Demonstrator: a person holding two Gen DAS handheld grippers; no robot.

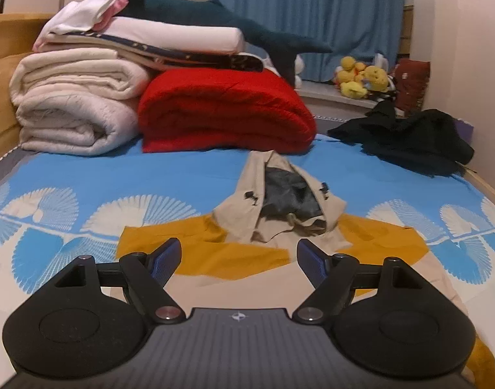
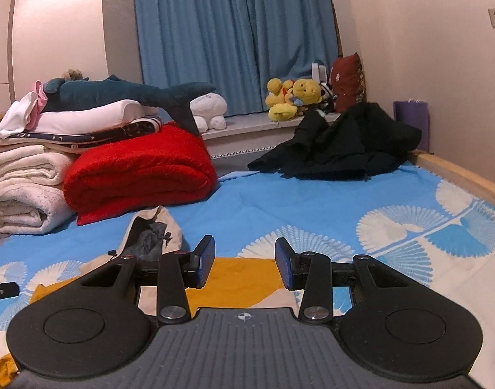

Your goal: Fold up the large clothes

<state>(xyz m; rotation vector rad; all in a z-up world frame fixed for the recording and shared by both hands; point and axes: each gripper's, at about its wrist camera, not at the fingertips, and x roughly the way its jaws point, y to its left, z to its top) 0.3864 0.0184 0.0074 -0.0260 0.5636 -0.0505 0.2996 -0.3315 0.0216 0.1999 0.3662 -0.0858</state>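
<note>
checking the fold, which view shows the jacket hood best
The left wrist view: the hood sits centred beyond the open left gripper, dark lining and toggles visible. In the right wrist view the hood lies off to the left, partly hidden behind the right gripper.

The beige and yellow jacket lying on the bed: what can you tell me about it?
The jacket lies spread on the blue patterned bedsheet, nearest the cameras. It looks like thin woven cloth in beige with mustard-yellow panels across the shoulders and sleeves. Its beige hood stands crumpled and open, showing a dark grey lining, with dark drawstring toggles on the rim. Nothing grips it: both hand-held grippers hover above it with nothing between their pads. It touches only the sheet.
</note>
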